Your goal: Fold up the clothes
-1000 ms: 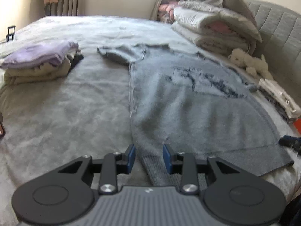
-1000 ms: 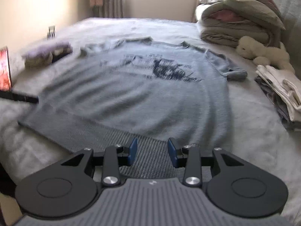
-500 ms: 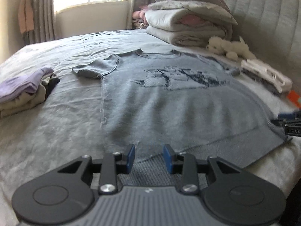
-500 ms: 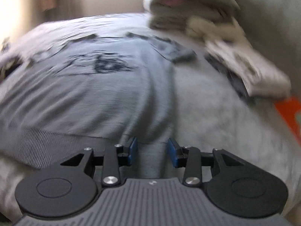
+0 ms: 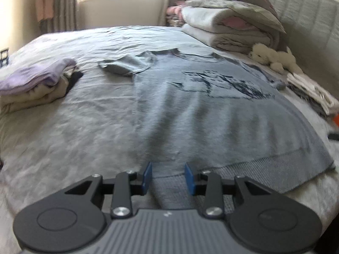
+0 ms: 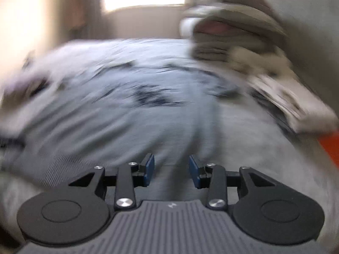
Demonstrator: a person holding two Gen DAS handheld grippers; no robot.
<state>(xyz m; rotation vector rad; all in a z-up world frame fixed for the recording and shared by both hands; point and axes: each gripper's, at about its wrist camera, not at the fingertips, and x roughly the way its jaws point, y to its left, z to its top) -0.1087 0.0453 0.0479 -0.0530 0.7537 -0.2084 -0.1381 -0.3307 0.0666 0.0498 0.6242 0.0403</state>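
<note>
A grey-blue knit sweater (image 5: pixel 201 110) with a dark print lies spread front-up on the bed, its ribbed hem nearest me. My left gripper (image 5: pixel 168 175) is shut on the hem near its left corner, and the ribbed fabric fills the gap between the blue pads. Creases fan out across the sweater from that grip. In the blurred right wrist view the sweater (image 6: pixel 137 122) stretches away, and my right gripper (image 6: pixel 171 169) is shut on the hem near the right corner, with a ridge of cloth running up from its pads.
A pile of folded clothes (image 5: pixel 36 84) with a lilac top piece sits at the left. Stacked bedding (image 5: pixel 228 29) and a white plush toy (image 5: pixel 273 59) lie by the padded headboard (image 5: pixel 307 21). Folded pale clothes (image 5: pixel 313 93) and something orange (image 5: pixel 335 120) lie at the right.
Both views have swung and the right one has blurred with motion. The sweater shows pull creases running from each gripper, where it lay flatter a second ago.
</note>
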